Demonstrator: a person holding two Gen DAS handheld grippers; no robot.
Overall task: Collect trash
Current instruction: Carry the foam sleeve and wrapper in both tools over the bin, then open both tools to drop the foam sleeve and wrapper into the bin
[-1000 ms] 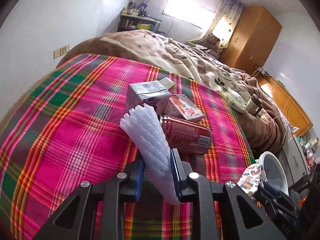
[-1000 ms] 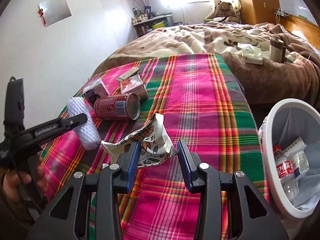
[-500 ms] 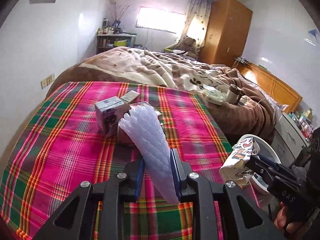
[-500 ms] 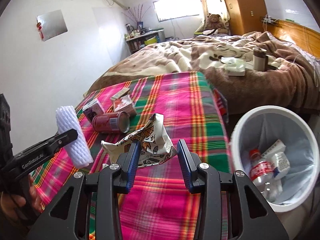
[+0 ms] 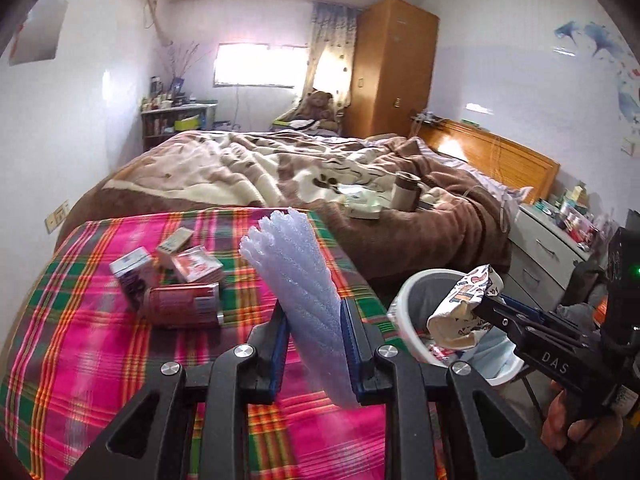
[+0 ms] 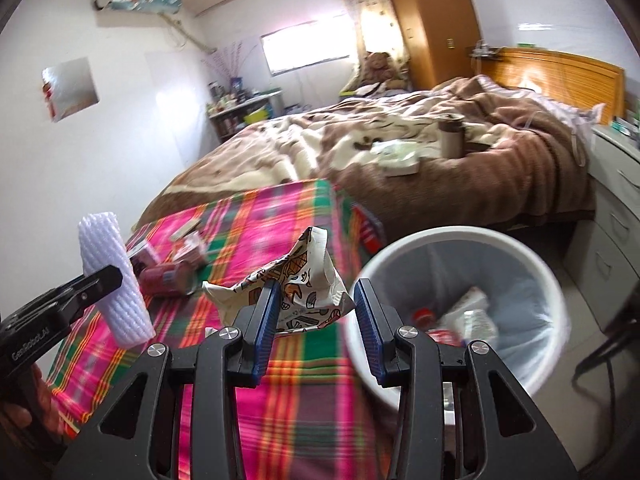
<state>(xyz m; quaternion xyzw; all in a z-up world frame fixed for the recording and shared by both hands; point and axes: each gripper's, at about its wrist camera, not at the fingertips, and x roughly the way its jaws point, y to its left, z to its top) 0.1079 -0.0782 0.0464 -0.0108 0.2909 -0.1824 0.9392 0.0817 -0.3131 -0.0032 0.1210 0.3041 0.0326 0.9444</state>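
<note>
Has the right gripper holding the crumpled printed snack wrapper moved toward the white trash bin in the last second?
Yes. The right gripper with the crumpled printed snack wrapper has swung right, off the plaid blanket toward the white trash bin.

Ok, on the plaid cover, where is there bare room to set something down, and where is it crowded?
Bare plaid lies in front of the red can, running to the near left edge; another bare strip runs along the far right side beside the brown blanket. It is crowded at the far left, where the can, small cartons and a flat box cluster.
</note>
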